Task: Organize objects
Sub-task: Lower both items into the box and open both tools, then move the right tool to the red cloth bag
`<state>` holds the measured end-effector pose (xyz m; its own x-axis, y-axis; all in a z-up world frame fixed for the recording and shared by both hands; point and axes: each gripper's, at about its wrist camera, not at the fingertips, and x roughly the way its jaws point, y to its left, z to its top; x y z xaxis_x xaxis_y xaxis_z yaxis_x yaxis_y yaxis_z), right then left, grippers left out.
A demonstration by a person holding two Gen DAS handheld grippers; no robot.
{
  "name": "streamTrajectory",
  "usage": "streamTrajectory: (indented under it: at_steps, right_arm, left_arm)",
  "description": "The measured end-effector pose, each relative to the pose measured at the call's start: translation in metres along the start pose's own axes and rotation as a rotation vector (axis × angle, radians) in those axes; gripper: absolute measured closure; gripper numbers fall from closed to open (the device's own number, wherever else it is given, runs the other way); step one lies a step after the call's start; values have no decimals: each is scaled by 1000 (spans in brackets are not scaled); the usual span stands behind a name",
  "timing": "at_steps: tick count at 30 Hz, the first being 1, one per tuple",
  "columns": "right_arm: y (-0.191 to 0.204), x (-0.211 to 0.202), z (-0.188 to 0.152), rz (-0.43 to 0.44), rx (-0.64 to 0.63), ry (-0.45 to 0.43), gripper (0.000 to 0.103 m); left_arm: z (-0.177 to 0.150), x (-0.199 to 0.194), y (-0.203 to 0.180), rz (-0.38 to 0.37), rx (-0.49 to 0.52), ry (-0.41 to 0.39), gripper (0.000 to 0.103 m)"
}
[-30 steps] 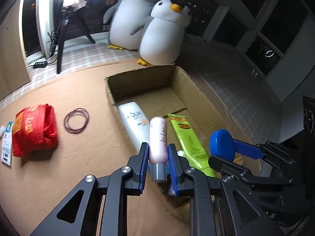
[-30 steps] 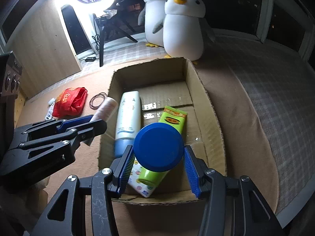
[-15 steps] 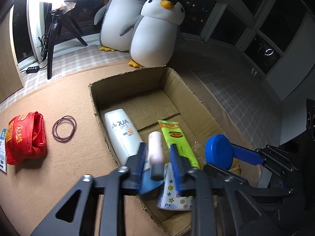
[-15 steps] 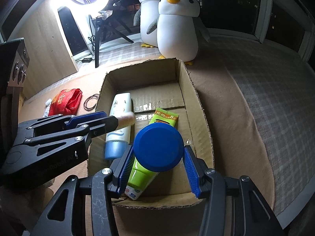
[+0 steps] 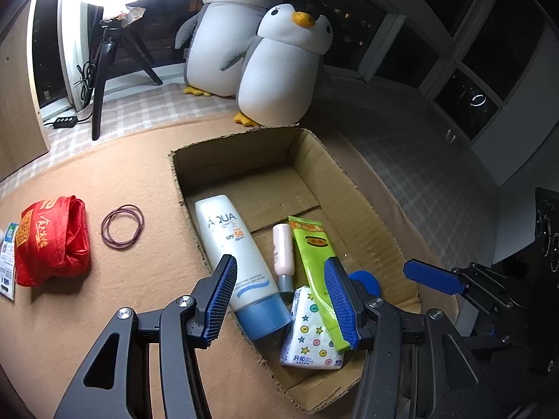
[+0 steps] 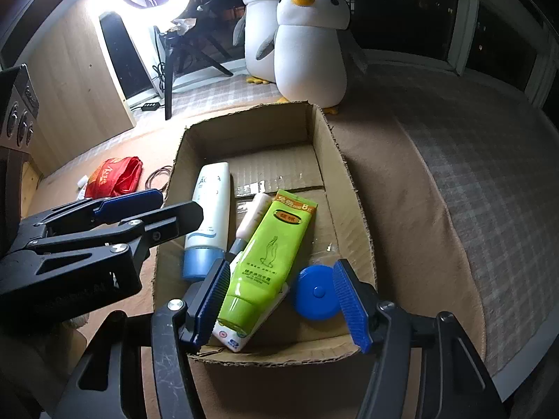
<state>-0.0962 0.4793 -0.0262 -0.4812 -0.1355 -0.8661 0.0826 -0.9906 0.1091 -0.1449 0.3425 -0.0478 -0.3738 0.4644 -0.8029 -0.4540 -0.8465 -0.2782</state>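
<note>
Cardboard forms the open box (image 5: 314, 160) lying on a tan blanket (image 5: 115, 174). Inside it, side by side along its length, lie a white sunscreen bottle (image 5: 230, 251) with a blue cap, a slim pink bottle (image 5: 283, 248) with a grey cap, and a green tube (image 5: 314, 262). A tissue pack (image 5: 307, 331) printed with stars and dots sits at the near end, partly under the tube. A round blue tin (image 6: 316, 293) rests flat on the box floor in the near right corner.

Left claw (image 5: 284, 302) hovers over the near end of the box, jaws opening and already well apart; the pink bottle lies below, free of the pads. Right claw (image 6: 283, 302) hangs over the near right corner, jaws also opening; the tin lies between them, and whether the right pad touches its edge I cannot tell.

Out on the blanket, left of the box, lie a red bag (image 5: 52, 244) and rubber bands (image 5: 122, 227).
</note>
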Motion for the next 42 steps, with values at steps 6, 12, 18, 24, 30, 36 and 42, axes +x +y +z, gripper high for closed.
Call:
streamTrajectory:
  at_steps: [6, 12, 18, 24, 30, 36, 42]
  right_arm:
    - [8, 1, 0, 13, -7, 5, 45]
    - [25, 2, 2, 32, -28, 2, 45]
    - [53, 6, 7, 78, -62, 4, 45]
    - [85, 15, 9, 92, -109, 8, 45]
    - [114, 22, 14, 106, -148, 5, 45]
    - [144, 29, 28, 135, -174, -6, 45]
    - [171, 48, 58, 201, -159, 11, 45]
  left_arm:
    - [-5, -11, 9, 12, -12, -9, 46]
    - [-13, -31, 26, 41, -32, -28, 42]
    - [-27, -58, 53, 69, -69, -48, 35]
    - [-47, -87, 96, 113, -129, -64, 34]
    - [-72, -120, 148, 156, -211, -85, 34]
    - [-106, -151, 197, 206, -277, -86, 34]
    - [-143, -178, 238, 259, -342, -86, 34]
